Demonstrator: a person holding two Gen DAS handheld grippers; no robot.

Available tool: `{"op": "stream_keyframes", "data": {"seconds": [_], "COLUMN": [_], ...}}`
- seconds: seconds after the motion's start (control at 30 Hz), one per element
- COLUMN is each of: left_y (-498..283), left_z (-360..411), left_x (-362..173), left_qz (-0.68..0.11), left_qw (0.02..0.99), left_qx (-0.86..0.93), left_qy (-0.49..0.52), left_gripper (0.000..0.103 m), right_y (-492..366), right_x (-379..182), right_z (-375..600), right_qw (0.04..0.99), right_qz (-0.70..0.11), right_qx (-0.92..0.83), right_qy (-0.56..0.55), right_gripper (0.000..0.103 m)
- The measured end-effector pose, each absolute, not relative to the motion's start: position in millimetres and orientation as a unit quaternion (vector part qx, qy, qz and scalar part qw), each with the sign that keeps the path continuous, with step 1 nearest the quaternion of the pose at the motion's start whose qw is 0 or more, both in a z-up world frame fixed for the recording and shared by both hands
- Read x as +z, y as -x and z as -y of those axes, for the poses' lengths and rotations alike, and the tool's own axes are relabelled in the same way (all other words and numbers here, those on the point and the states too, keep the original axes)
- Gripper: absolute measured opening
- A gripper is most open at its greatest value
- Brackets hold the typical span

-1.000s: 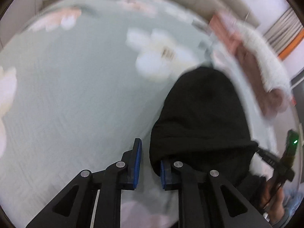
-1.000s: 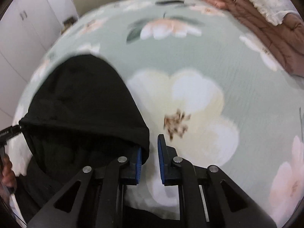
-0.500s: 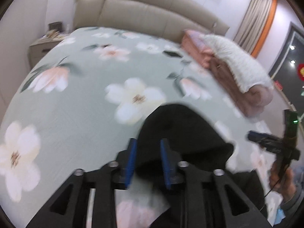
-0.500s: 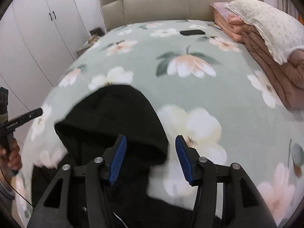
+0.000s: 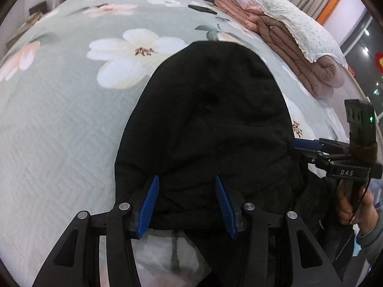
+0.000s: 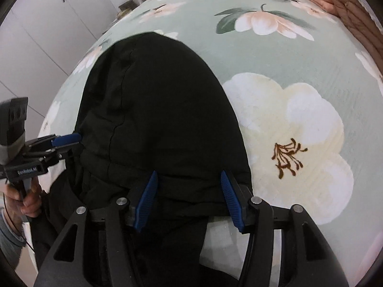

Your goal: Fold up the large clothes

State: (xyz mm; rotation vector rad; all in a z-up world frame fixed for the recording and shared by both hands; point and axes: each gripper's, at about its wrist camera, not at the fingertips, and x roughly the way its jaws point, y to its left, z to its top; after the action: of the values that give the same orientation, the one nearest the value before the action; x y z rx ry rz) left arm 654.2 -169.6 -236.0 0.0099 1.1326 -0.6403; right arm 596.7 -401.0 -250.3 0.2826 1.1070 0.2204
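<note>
Both grippers had just let go. A second earlier each pair of blue pads was pinched nearly shut at the base of the hood; half a second on, the right jaws were already spreading while the left were still narrow. Now the left gripper [image 5: 185,202] and the right gripper [image 6: 188,197] both stood with jaws wide apart, the pads straddling the lower edge of the hood [image 5: 210,119] without pinching it. The hood lay spread flat on the floral bedspread [image 5: 59,131], its rounded top pointing toward the headboard, the rest of the black hoodie trailing back under the grippers and out of sight. In the left view the right gripper [image 5: 304,144] sat at the hood's right edge, and whether its tips touched the cloth could not be told; the right view showed the left gripper [image 6: 65,140] likewise at the opposite edge. By my judgement the release meant the laying-out step was done: the hood was smoothed and the garment was ready for a first fold, probably bringing the hood down over the body. Folded quilts [image 5: 299,55] lay well apart at the bed's far side.
</note>
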Motion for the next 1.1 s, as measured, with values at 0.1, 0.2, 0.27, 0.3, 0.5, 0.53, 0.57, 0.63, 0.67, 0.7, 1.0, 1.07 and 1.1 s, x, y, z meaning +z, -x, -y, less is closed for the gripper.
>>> {"op": "stream_keyframes", "data": {"seconds": [0.1, 0.2, 0.27, 0.3, 0.5, 0.53, 0.57, 0.63, 0.67, 0.7, 1.0, 1.07, 1.1], "left_y": [-651, -658, -673, -683, -732, -732, -733, -731, -731, -729, -683, -652, -636], "left_z": [162, 140, 127, 120, 111, 114, 116, 125, 131, 136, 153, 146, 141], "left_x": [-218, -194, -185, -184, -218, -225, -234, -246, -249, -252, -199, -167, -151], "left_qz": [-0.512, -0.481, -0.475, -0.479, -0.534, -0.543, -0.553, -0.56, -0.561, -0.559, -0.489, -0.457, -0.442], "left_qw": [0.802, 0.821, 0.824, 0.822, 0.771, 0.763, 0.75, 0.731, 0.726, 0.726, 0.79, 0.806, 0.813], "left_qx": [-0.308, -0.305, -0.306, -0.303, -0.337, -0.339, -0.35, -0.375, -0.384, -0.387, -0.369, -0.375, -0.379], "left_qy": [-0.004, 0.012, 0.038, 0.052, 0.085, 0.089, 0.095, 0.105, 0.107, 0.104, 0.001, -0.014, -0.016], "left_gripper": [0.05, 0.051, 0.052, 0.055, 0.056, 0.056, 0.056, 0.056, 0.056, 0.056, 0.015, 0.014, 0.013], "right_y": [-594, -592, -596, -598, -624, -627, -633, -634, -638, -642, -617, -589, -578], "right_x": [-235, -216, -213, -214, -240, -243, -248, -255, -255, -257, -213, -186, -175], "right_z": [404, 414, 429, 434, 456, 457, 455, 450, 446, 445, 396, 395, 392], "right_qw": [0.842, 0.851, 0.849, 0.847, 0.821, 0.82, 0.82, 0.819, 0.825, 0.829, 0.866, 0.88, 0.886], "right_qz": [-0.517, -0.506, -0.507, -0.51, -0.532, -0.532, -0.531, -0.527, -0.517, -0.513, -0.48, -0.455, -0.444], "right_qx": [0.101, 0.103, 0.106, 0.104, 0.132, 0.136, 0.136, 0.145, 0.148, 0.149, 0.135, 0.132, 0.131], "right_qy": [-0.112, -0.095, -0.105, -0.109, -0.156, -0.161, -0.166, -0.175, -0.172, -0.168, -0.033, -0.025, -0.019], "right_gripper": [0.057, 0.065, 0.073, 0.073, 0.074, 0.074, 0.074, 0.078, 0.078, 0.077, 0.026, 0.024, 0.023]}}
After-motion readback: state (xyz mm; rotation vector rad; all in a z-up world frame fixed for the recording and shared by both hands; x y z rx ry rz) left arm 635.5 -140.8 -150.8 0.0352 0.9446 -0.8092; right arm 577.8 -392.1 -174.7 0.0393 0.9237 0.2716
